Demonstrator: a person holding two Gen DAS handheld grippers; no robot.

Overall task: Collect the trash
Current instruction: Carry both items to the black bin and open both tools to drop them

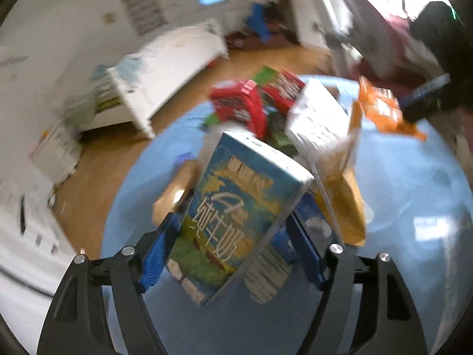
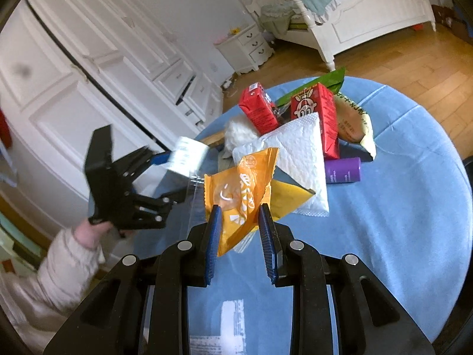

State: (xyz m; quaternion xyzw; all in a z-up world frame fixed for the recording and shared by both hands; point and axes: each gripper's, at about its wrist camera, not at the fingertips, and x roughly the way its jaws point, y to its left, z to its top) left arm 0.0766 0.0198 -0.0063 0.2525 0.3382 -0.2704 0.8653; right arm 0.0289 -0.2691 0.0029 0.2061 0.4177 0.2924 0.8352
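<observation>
1. Right tool (image 2: 240, 220), black frame with blue ribbed fingers (image 2: 213, 230): clamped on an orange crinkled foil snack wrapper (image 2: 241, 190), held above the round counter under a pale blue cloth (image 2: 399, 207).
2. Left tool (image 1: 233, 227), same build: clamped on a blue-and-green rectangular milk carton with white lettering (image 1: 236, 207), raised off the counter and tilted; seen from the right wrist view, it sits at the counter's left edge, gripped by a hand in a pale padded sleeve.
3. White quilted paper napkin (image 2: 298, 156): lying on the counter just behind the orange wrapper, overlapping a yellow flat packet (image 2: 291, 196).
4. Two red drink cartons (image 2: 316, 112): one upright beside the napkin, one tilted to its left; a green wrapper (image 2: 322, 84) behind them.
5. Purple cylindrical container (image 2: 343, 170): on its side, just right of the napkin.
6. Cream printed snack bag (image 2: 354, 124): at the right of the pile.
7. White crumpled tissue (image 2: 239, 131): at the left of the pile.
8. Surroundings: white bed (image 2: 354, 26), white wardrobe (image 2: 88, 68), wooden floor (image 2: 414, 65).
</observation>
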